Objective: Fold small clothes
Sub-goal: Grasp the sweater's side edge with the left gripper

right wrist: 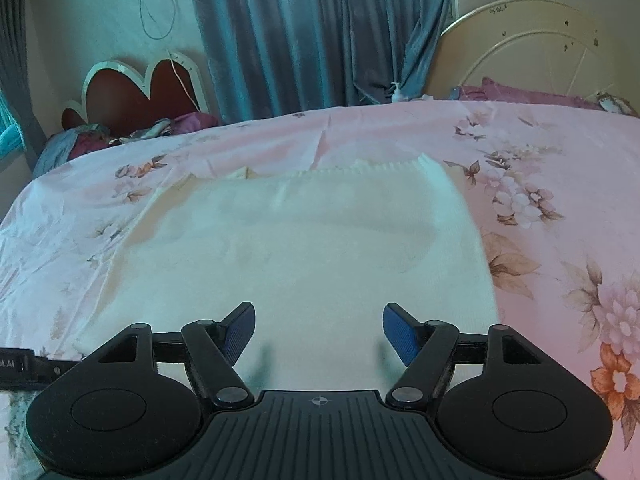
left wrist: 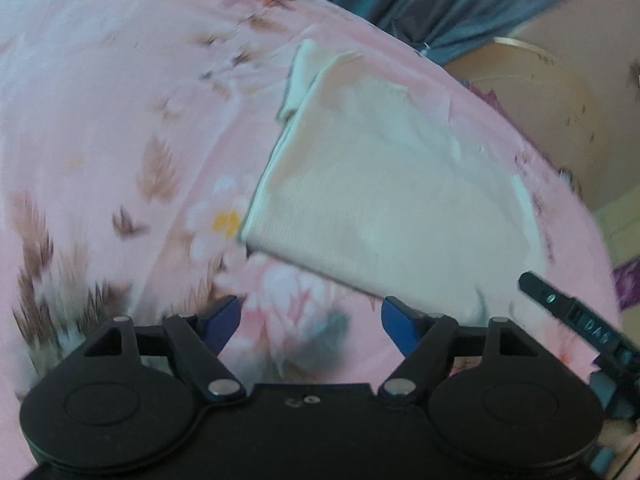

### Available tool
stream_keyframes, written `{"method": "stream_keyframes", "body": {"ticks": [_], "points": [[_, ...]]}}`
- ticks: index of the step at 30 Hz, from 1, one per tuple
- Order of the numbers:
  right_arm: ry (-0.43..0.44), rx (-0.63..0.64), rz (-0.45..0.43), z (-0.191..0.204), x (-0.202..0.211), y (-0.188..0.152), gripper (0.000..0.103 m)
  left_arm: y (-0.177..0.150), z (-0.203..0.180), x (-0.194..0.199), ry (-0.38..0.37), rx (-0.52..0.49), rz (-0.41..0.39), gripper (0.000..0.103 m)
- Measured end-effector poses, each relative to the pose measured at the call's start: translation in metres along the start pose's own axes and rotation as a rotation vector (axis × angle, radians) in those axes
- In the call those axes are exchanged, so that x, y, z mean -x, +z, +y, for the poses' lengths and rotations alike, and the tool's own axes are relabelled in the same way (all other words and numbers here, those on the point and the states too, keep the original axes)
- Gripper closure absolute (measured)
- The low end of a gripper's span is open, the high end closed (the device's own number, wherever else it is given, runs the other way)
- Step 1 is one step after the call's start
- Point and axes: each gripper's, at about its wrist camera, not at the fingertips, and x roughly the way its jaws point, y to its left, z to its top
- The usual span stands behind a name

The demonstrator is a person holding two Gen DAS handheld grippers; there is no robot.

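Ribbed cream garment (right wrist: 288,256) (scalloped edge)

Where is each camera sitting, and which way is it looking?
Left wrist: on the left gripper, looking along its open blue fingers, tilted down at the cream cloth on the pink flowered sheet; the picture is blurred.
Right wrist: on the right gripper, looking level across the cream cloth towards the blue curtain and white bed frame.
Both show: the cloth, sheet, curtain, bed frame, and a bit of the other gripper at the edge.
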Motion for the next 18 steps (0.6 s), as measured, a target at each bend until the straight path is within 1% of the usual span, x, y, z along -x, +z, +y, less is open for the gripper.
{"method": "stream_keyframes", "body": {"ticks": [5, 7, 9, 12, 16, 18], "points": [[0.012, 0.011, 0.01, 0.006, -0.004, -0.004, 0.033, -0.002, 0.011, -0.01, -0.098, 0.12, -0.025, 0.027], [0.014, 0.006, 0.015, 0.007, -0.008, -0.005, 0.033, 0.0, 0.012, -0.018, -0.124, 0.142, -0.047, 0.024], [0.018, -0.005, 0.017, 0.009, -0.012, -0.004, 0.033, 0.004, 0.01, -0.026, -0.157, 0.161, -0.087, 0.022], [0.019, -0.007, 0.014, 0.012, -0.022, 0.002, 0.033, 0.007, 0.01, -0.037, -0.199, 0.206, -0.167, 0.018], [0.023, -0.003, 0.004, 0.02, -0.041, 0.014, 0.033, 0.014, 0.006, -0.051, -0.247, 0.245, -0.244, 0.019], [0.017, 0.002, -0.002, 0.023, -0.051, 0.02, 0.033, 0.018, 0.004, -0.057, -0.261, 0.265, -0.276, 0.023]]}}
